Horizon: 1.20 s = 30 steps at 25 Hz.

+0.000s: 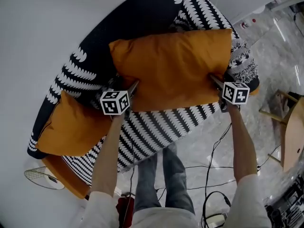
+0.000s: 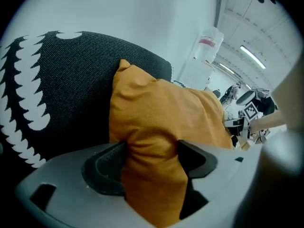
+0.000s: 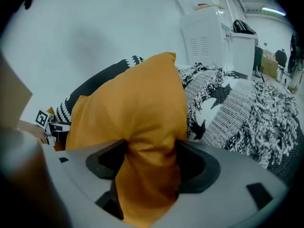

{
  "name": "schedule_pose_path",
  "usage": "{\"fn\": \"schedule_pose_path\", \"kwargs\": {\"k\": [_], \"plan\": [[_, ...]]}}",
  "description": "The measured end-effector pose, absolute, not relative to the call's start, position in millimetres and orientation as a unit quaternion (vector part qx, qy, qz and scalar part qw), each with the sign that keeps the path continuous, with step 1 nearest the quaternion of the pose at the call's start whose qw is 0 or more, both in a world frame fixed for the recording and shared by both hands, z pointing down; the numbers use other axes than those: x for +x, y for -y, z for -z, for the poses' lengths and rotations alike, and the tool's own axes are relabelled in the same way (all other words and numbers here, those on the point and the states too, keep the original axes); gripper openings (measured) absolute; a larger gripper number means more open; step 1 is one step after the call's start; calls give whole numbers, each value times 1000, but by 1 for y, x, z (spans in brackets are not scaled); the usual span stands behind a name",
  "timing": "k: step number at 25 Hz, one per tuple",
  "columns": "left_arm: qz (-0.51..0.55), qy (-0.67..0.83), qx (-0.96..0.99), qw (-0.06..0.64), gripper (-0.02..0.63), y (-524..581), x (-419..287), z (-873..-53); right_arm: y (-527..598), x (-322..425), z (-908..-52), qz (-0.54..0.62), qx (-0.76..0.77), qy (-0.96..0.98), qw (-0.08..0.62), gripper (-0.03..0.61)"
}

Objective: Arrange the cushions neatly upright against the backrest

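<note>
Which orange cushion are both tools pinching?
The big middle cushion, gripped by the left tool and right tool; the other cushion at the left lies free.

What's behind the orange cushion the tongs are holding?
The sofa's black-and-white backrest stands behind the cushion. Anything directly behind it is covered.

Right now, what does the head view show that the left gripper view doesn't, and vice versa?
Head view only: a second orange cushion lying at the sofa's end, picture left, plus the floor cables and the person's legs. Left gripper view only: the left gripper close up, its jaws pinched on the fabric, and a water dispenser beyond the sofa. Both: the large orange cushion gripped at both ends, the black-and-white backrest and the right gripper.
</note>
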<state>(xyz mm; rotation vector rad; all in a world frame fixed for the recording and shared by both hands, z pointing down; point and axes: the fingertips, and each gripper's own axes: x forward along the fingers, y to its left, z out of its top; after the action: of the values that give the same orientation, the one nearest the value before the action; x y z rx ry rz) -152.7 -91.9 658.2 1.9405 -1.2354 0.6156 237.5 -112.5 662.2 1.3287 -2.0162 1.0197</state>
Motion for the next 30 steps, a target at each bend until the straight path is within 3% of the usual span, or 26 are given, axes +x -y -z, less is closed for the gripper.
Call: {"fn": "schedule_pose_path", "kwargs": {"k": [3,6,9,18,30], "plan": [[-249,477,755,374,349,93,-152,-658,111,230,-658,-375,485,744,264,296],[-267,467,759,365,221,93,-147,-654,110,222,-652,-369,480,747,274,187],[-265,466,768,349,125,93,-141,-648,111,218,-647,-357,480,751,278,122],[-225,475,782,335,69,82,-139,-621,105,215,-620,-328,485,762,276,91],[-170,551,751,322,63,26,-191,-555,113,156,-547,-260,449,813,265,91]]}}
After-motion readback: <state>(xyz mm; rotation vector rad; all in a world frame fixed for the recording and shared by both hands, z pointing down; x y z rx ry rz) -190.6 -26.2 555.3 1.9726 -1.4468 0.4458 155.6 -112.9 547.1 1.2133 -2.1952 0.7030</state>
